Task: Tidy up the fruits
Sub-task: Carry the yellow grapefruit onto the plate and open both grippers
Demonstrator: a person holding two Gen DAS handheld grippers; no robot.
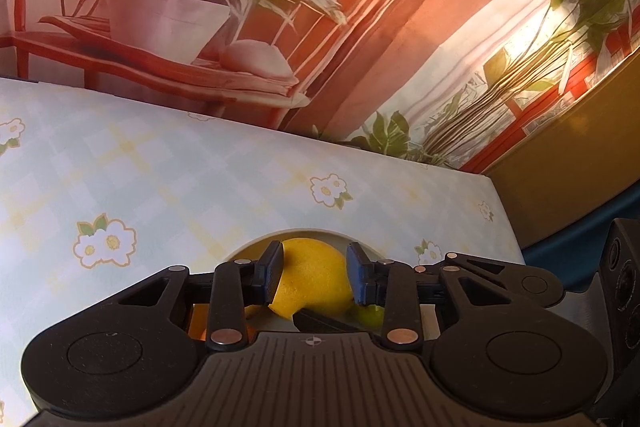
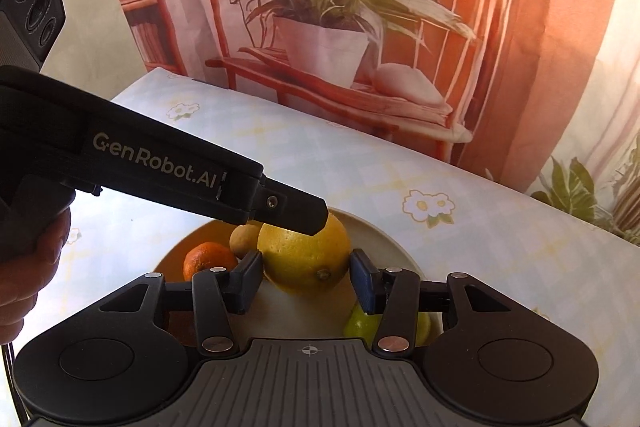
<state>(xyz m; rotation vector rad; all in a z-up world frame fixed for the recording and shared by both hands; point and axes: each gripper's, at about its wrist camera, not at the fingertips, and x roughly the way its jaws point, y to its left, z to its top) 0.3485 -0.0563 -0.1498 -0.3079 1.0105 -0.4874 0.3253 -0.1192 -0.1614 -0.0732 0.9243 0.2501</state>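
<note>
Already gathering in the bowl (image 2: pixel 384 227) mid-desk (image 2: pixel 500 227): large yellow citrus (image 2: pixel 304 259), orange (image 2: pixel 208 261), green fruit (image 2: pixel 360 323). Left gripper (image 1: pixel 314 277) and right gripper (image 2: pixel 306 281) both straddling the citrus; unclear whether pinching. Judging sorting far from finished.

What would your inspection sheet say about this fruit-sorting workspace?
Surface: table under a flowered checked cloth.
Job's things: plate holding yellow fruit, orange, brownish fruit, green fruit.
Clutter: nothing seen.
Grippers: right gripper jaws pressed on the yellow fruit's sides; left gripper jaws flank it, contact unclear.
Cables: thin cords, perhaps cables, at the lower left edge.
Surroundings: backdrop picturing a potted plant and chair; hand holding the left gripper.
</note>
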